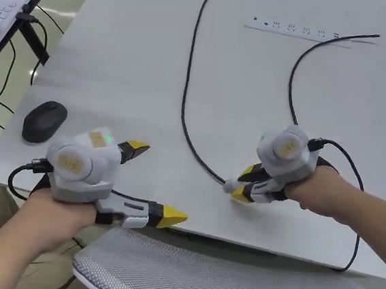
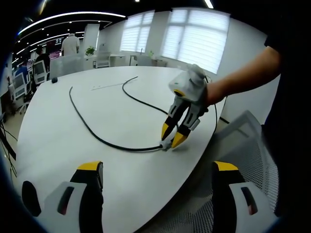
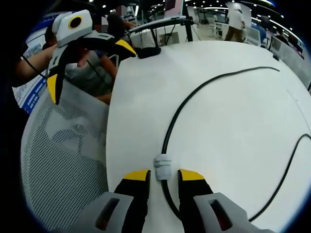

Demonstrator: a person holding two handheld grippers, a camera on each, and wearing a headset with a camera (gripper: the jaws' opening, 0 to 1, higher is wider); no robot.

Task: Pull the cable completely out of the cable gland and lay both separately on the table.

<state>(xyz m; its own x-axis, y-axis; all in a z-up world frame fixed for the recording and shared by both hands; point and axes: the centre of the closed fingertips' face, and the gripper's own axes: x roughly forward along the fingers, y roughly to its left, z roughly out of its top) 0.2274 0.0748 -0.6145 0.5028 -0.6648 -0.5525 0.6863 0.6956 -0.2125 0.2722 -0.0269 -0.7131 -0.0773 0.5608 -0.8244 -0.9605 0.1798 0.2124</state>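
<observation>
The white table (image 1: 123, 62) carries a long black cable (image 1: 188, 90) that curves from the far side towards the near edge, above a grey mesh chair (image 1: 192, 274). The left gripper (image 1: 152, 182) hangs over that edge beside the chair, spread wide, with nothing between its jaws. The right gripper (image 1: 244, 182) rests low on the table at the cable's near end, its jaws slightly apart. A power strip (image 1: 291, 30) lies far off, and a mouse (image 1: 44, 121) lies to the left. In the right gripper view, the white cable gland (image 3: 163, 167) lies between the yellow tips with a sliver of table on either side. The cable runs through the gland and back between the jaws.
</observation>
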